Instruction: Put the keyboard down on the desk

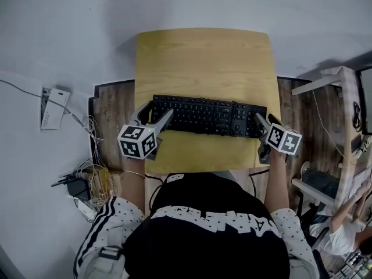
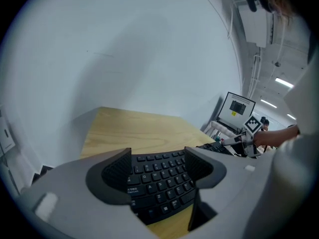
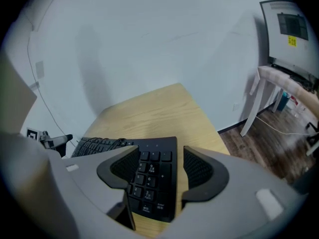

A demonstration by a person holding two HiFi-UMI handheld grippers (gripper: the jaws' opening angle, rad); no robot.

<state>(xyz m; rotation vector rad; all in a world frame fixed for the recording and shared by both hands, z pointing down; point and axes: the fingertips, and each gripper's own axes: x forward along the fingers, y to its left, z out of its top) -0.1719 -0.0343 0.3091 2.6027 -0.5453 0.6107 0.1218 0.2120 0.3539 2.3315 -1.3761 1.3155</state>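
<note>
1. The black full-size keyboard (image 1: 206,116) lies flat across the near half of the light wooden counter (image 1: 203,57). Its long side runs left to right in front of the person.
2. The left claw (image 1: 158,108) is at the keyboard's left end and released. In the left gripper view its two ribbed jaws stand wide apart, with letter keys showing between them.
3. The right claw (image 1: 265,118) is at the number-pad end, likewise released, with its jaws spread and number keys between them in the right gripper view.
4. The counter's far edge meets a pale grey wall (image 1: 174,4).
5. To the counter's left a white flat box (image 1: 53,108) lies with a thin cable running from it. Nearer the person, a tangle of cables (image 1: 87,182) sits beside the dark plank floor (image 1: 113,112).
6. To the right, a white wooden frame (image 1: 344,127) stands just beside the counter, with cords hanging on it.
7. Another person's arm (image 1: 349,199) shows at the lower right edge, well apart from the keyboard.
</note>
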